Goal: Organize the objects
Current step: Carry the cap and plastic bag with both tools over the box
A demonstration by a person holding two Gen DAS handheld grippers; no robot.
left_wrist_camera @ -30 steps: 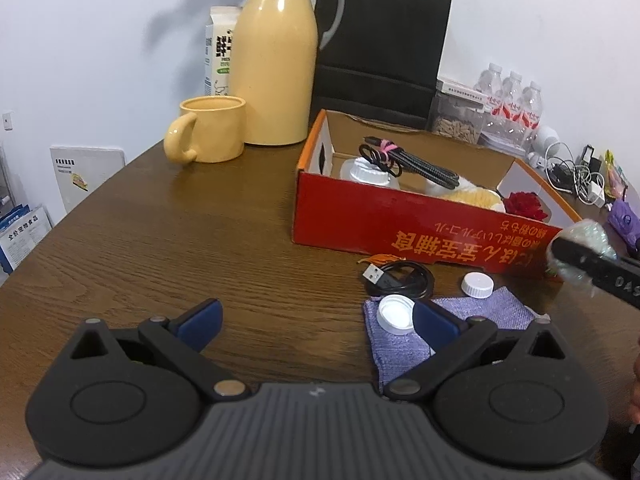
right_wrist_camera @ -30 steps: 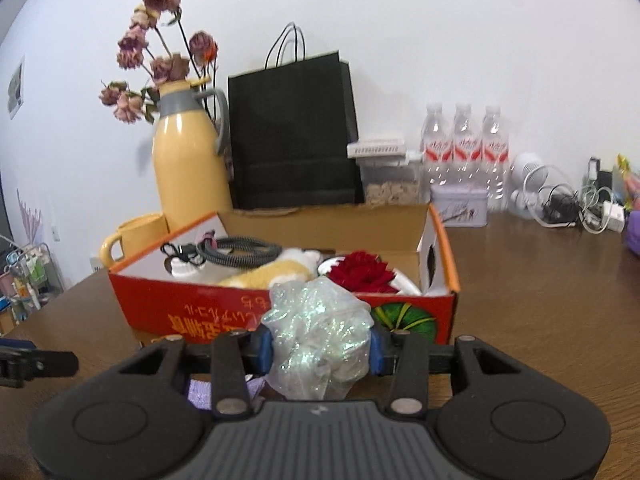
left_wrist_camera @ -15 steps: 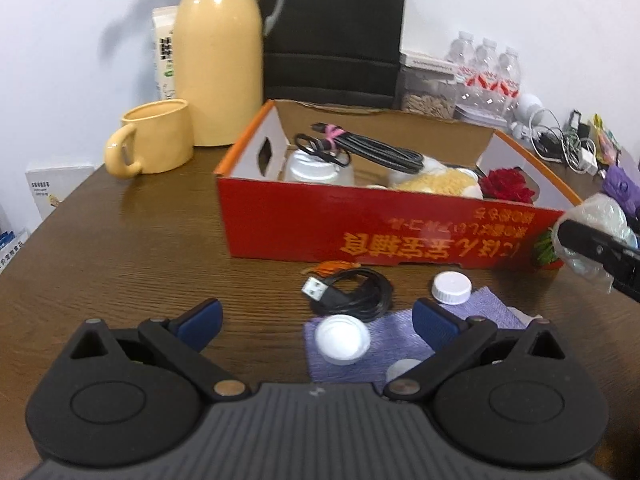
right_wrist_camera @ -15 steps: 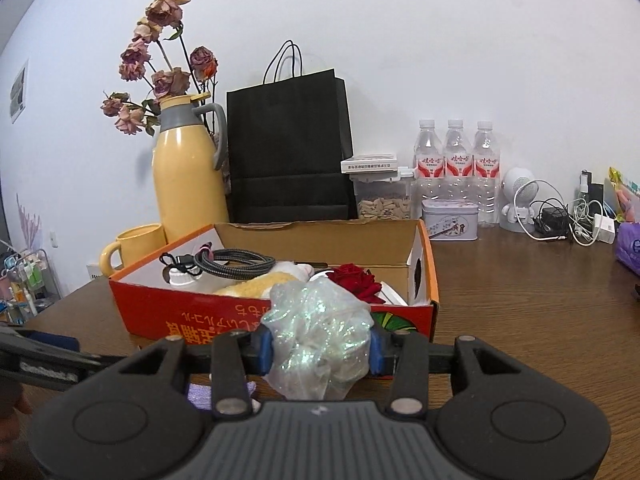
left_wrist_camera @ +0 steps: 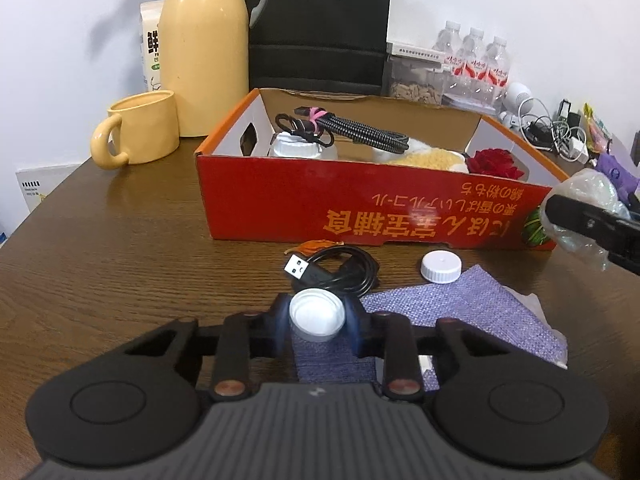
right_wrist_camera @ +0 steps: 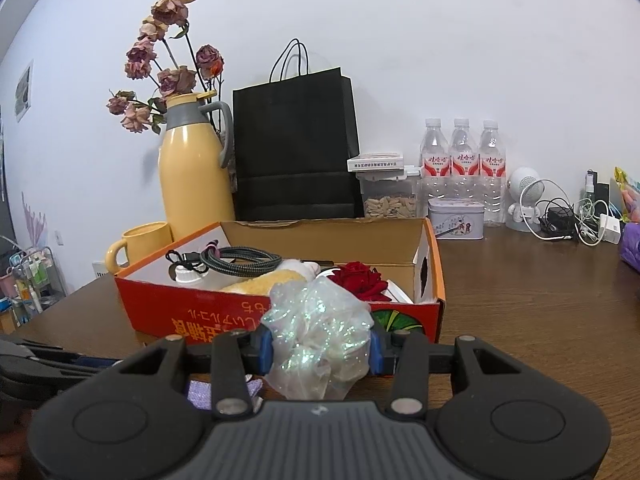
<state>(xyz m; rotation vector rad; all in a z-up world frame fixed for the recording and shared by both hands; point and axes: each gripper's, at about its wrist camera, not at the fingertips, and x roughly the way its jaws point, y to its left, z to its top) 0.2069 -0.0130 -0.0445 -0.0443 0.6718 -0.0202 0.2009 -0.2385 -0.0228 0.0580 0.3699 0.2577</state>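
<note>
Nearest, the left gripper (left_wrist_camera: 318,318) is closing its jaws on a white cap (left_wrist_camera: 317,315) at the near-left corner of a purple cloth (left_wrist_camera: 460,320). The right gripper (right_wrist_camera: 320,346) is clamped on a crinkly wrap (right_wrist_camera: 320,336). Beyond lie a cable (left_wrist_camera: 340,272), a second cap (left_wrist_camera: 441,266), then the red box (left_wrist_camera: 360,208).

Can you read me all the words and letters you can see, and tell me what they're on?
Red box: big orange characters printed upside down, too hard to read surely.
White carton behind the yellow jug: large dark characters, cut off, unreadable.
Water bottles: red labels, writing too small.
White flat box on the clear tub: one line of tiny print, blurred.
Nothing else shows writing.
</note>
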